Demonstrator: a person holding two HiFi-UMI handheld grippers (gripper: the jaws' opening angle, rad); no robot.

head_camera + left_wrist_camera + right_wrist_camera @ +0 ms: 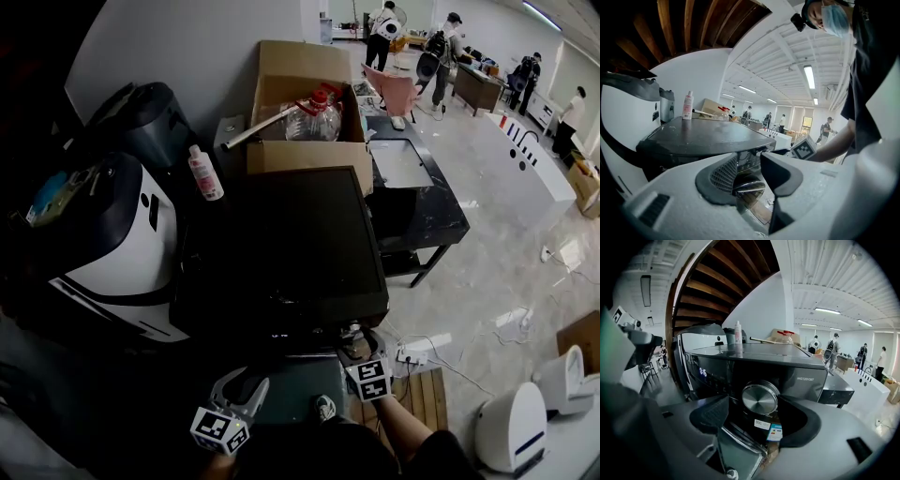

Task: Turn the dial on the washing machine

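The dark washing machine (281, 234) stands right in front of me. On its front panel (806, 378) sits the round silver dial (760, 398). My right gripper (754, 417) is open, its two dark pads (710, 414) standing to either side of the dial and slightly below it, not touching. In the head view the right gripper (354, 339) reaches the machine's front edge and the dial is hidden there. My left gripper (747, 180) is open too, held lower left (248, 382) with nothing in it, facing the machine's front (698, 136).
A cardboard box (309, 141) with a clear plastic jug and a pink-and-white bottle (204, 173) stand behind the machine. A black-and-white appliance (112, 234) is close on the left, a low black table (422, 216) on the right. A power strip (412, 354) lies on the floor. People stand far off (436, 52).
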